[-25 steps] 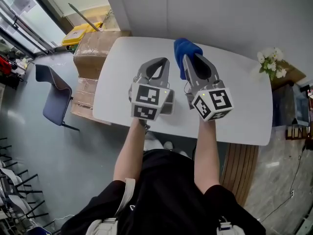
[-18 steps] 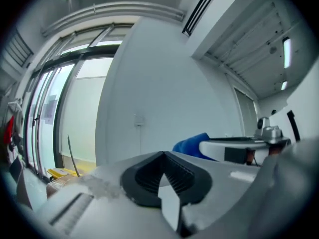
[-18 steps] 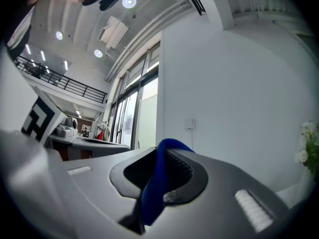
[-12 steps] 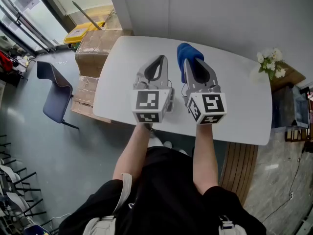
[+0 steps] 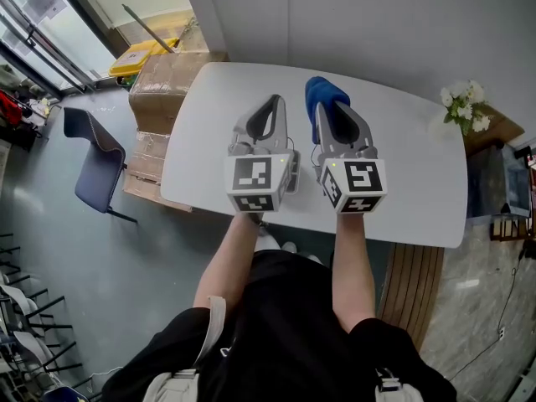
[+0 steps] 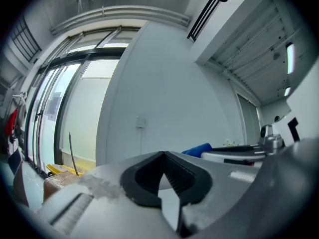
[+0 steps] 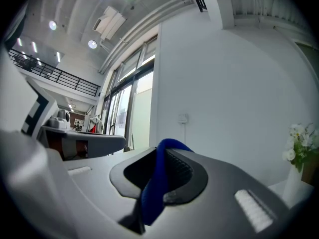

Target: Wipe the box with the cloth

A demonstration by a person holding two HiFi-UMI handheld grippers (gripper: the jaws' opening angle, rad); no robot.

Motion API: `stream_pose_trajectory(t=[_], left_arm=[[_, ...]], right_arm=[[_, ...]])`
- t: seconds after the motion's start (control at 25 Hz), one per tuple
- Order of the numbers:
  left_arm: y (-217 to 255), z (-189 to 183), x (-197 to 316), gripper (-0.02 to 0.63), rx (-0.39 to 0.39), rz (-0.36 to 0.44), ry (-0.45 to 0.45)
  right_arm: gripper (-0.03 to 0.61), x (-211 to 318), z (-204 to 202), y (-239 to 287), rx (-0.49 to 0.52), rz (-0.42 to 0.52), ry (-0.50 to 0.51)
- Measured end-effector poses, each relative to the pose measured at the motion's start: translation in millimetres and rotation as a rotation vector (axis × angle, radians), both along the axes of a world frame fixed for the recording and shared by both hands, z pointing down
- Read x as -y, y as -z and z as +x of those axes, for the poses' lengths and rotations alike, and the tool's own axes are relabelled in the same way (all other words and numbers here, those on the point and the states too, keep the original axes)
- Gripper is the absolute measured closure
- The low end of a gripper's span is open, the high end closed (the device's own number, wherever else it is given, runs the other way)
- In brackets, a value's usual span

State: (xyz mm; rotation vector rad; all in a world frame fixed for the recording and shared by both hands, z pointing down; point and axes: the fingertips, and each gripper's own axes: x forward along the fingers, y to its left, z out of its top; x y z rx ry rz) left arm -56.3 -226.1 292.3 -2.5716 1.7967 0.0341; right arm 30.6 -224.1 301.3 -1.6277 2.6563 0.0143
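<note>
In the head view both grippers hover side by side over a white table (image 5: 419,182). My right gripper (image 5: 335,100) is shut on a blue cloth (image 5: 317,91), which bunches out past its tips to the far side. In the right gripper view the cloth (image 7: 153,193) runs as a fold between the closed jaws of that gripper (image 7: 162,151). My left gripper (image 5: 273,99) is shut with nothing in it; its tips meet in the left gripper view (image 6: 163,156), where the cloth (image 6: 199,148) shows to the right. A small pale grey box-like thing (image 5: 292,172) peeks out between the two marker cubes, mostly hidden.
Stacked cardboard boxes (image 5: 163,86) stand on the floor against the table's left end, with a yellow item (image 5: 138,55) behind them. A blue chair (image 5: 96,162) is further left. White flowers (image 5: 463,107) sit at the table's far right corner. A wall runs behind the table.
Both grippers have levelled out and shifted slightly right over the last second; the right one still holds the cloth. Almost nothing moved in the last half second.
</note>
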Motion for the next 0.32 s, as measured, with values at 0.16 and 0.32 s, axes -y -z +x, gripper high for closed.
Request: stream_pose_trajectory(t=[0.16,0.32], left_arm=[[-1.1,-3.9,0.1,0.612,-0.002,-0.012,0.006],[-1.1,-5.9,1.1,0.612,-0.010,-0.021,0.013]], right_arm=[[0.531,1.0,-4.3,-0.3,-0.003,-0.003,0.004],[0.531,1.8,-6.2,1.6,-0.006,0.000,0.012]])
